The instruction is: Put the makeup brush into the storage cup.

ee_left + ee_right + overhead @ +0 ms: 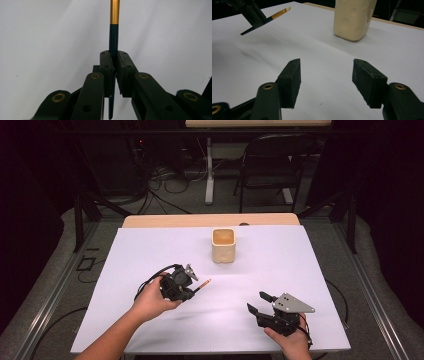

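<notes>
Dark room, folding chair (270, 162), prob. carpet (45, 290)

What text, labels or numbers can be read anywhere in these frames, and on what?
None. The pen, clamped in the left hand-held gripper, shows a dark barrel and a gold section, no print. The cream cup has round dimples, no lettering. The white table cover is blank.

a: where does the high view sit?
b: above the table's (150, 245) near edge, facing forward and down, far off.
a: the gripper views?
b: low, close to the surface. the left looks along its pen (113, 37); the right faces the far edge. it shares the cup (353, 18) and pen with the high view.
</notes>
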Available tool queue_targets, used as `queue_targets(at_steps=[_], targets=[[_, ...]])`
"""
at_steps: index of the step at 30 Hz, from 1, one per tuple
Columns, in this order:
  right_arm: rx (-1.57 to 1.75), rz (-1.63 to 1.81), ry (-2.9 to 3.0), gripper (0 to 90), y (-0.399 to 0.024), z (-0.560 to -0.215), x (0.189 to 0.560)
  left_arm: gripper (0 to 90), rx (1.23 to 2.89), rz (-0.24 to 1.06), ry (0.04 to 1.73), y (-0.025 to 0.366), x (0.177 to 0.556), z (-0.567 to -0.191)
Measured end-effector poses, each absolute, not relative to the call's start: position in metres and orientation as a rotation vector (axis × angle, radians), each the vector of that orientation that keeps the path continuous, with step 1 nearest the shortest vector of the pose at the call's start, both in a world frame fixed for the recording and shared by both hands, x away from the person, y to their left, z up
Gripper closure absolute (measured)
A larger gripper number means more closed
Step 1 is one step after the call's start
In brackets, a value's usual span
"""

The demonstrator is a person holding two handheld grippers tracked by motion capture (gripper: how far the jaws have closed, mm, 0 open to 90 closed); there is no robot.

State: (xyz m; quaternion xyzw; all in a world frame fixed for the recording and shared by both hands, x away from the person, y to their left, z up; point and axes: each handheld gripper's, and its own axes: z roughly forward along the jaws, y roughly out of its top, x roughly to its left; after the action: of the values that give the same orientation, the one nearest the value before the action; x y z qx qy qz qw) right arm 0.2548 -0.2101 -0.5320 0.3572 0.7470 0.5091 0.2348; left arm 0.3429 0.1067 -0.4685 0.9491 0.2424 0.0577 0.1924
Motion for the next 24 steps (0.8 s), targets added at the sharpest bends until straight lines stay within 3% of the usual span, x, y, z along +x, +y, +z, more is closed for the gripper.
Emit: queue_targets(at_steps=[24], targets=[[1.018, 1.353, 2.037, 39.2, -0.204, -0.534, 0.255, 83.6, 2.249, 0.181, 0.696, 0.136, 0.316, -0.469]])
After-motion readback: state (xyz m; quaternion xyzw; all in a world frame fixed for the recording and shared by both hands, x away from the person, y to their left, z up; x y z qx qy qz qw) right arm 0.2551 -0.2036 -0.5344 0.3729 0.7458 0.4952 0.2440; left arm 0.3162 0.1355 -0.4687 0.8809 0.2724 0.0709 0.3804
